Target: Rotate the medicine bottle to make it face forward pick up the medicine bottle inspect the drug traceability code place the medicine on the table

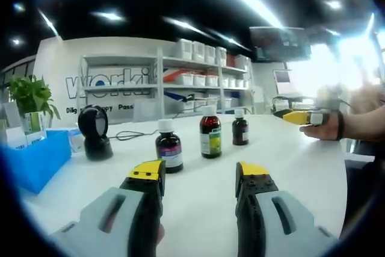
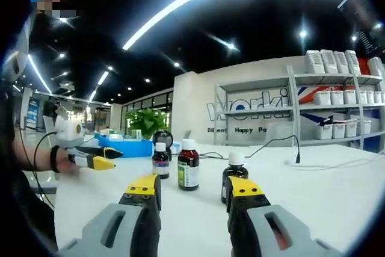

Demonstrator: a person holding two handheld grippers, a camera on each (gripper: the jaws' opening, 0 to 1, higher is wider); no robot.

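Three dark bottles with white caps stand on the white table (image 2: 337, 197): a small one (image 2: 160, 161), a taller one (image 2: 188, 165) and one (image 2: 233, 176) just behind the right gripper (image 2: 194, 188), whose jaws are apart. The left gripper (image 2: 101, 159) is at the left, well apart from the bottles.

Three upright medicine bottles (image 1: 210, 132) on table (image 1: 289, 161)

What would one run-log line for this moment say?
left gripper: open, empty | right gripper: open, empty | three medicine bottles: upright on table, untouched
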